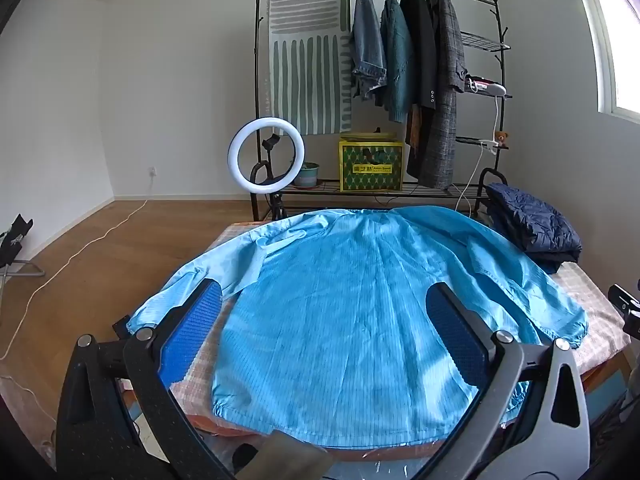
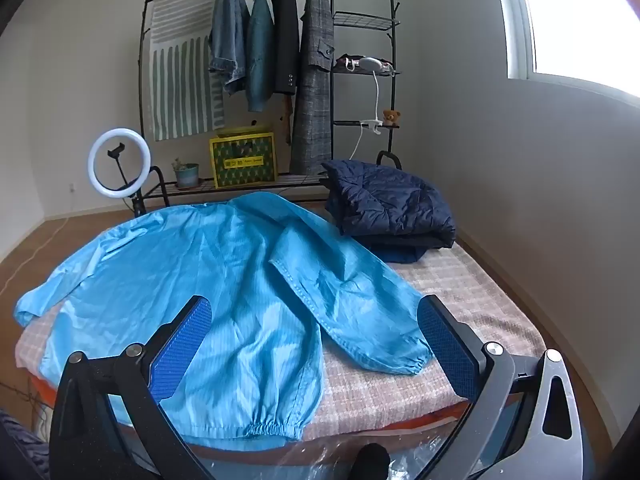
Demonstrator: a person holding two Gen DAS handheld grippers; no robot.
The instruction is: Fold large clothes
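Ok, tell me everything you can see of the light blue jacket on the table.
The light blue jacket is thin, slightly shiny fabric with a faint grid pattern. It lies spread flat on the checked table cover, its elastic-gathered hem nearest the cameras and its neck end toward the clothes rack. Both long sleeves, with gathered cuffs, angle down beside the body. A folded dark blue quilted jacket sits by its right shoulder. Neither gripper touches it.

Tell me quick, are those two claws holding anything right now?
Left gripper: open, holding nothing, above the blue jacket.
Right gripper: open, holding nothing, above the jacket's sleeve.
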